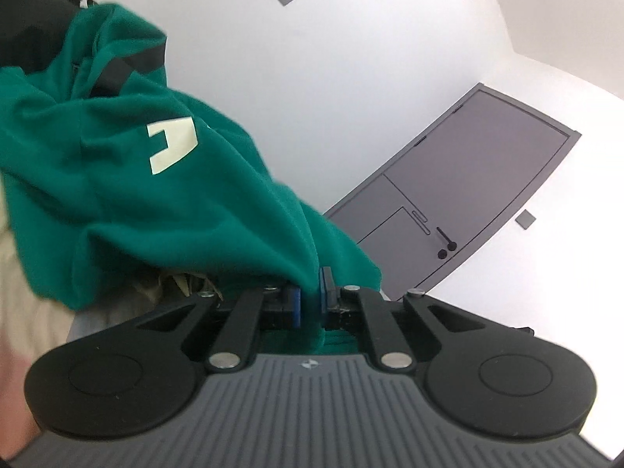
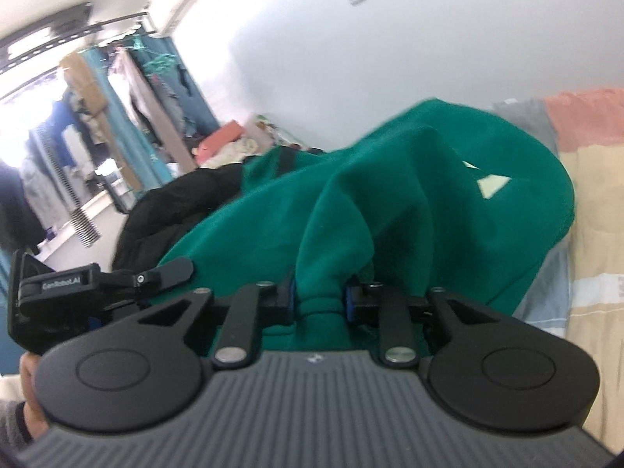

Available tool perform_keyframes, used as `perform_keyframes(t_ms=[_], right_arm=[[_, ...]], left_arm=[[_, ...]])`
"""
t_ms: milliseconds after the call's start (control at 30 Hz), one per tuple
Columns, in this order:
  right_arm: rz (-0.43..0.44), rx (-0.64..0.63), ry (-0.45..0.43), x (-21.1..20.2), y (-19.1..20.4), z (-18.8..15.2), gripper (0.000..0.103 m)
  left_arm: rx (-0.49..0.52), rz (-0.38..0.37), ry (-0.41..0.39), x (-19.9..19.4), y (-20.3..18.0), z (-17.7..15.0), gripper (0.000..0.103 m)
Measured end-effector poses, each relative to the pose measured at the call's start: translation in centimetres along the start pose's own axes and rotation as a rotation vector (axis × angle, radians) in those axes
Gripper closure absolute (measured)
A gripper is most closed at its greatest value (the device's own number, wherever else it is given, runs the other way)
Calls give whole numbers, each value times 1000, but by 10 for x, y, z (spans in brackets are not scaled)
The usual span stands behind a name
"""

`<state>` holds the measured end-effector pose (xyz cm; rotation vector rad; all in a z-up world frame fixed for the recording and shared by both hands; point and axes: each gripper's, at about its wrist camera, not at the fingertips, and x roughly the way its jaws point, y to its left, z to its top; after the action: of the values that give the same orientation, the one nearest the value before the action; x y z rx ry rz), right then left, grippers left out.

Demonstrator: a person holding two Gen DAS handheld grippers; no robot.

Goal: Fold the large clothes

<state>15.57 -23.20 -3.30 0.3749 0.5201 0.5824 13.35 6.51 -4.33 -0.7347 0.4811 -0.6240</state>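
The bed, under a quilt of peach, cream and pale blue blocks, lies beneath the green top, which is bunched in loose folds and lifted between the two tools. A black garment lies just beside it on the bed. In the left view the top hangs before a white wall and a grey door, a pale printed mark on its cloth. The left hand-held gripper is closed tight on a thin fold of the top. The right hand-held gripper is clamped on a thicker gathered bunch of it, blue pads pressing the cloth.
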Motion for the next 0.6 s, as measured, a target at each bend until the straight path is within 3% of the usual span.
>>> perform_keyframes(t_ms=[167, 300, 500, 533, 567, 600], right_arm=[[61, -55, -22, -50, 34, -4, 79], [52, -61, -21, -86, 52, -14, 79], [0, 43, 59, -88, 42, -34, 76], [-13, 65, 72, -85, 39, -34, 75], [-13, 87, 78, -83, 39, -34, 74], [-7, 112, 83, -80, 37, -31, 68]], left_arm=[[-2, -14, -25, -59, -35, -14, 94], [32, 23, -8, -98, -62, -36, 93], [23, 126, 41, -88, -57, -58, 90], [14, 128, 44, -85, -55, -58, 87], [-2, 121, 47, -85, -52, -55, 74], [-37, 111, 48, -82, -48, -52, 49]])
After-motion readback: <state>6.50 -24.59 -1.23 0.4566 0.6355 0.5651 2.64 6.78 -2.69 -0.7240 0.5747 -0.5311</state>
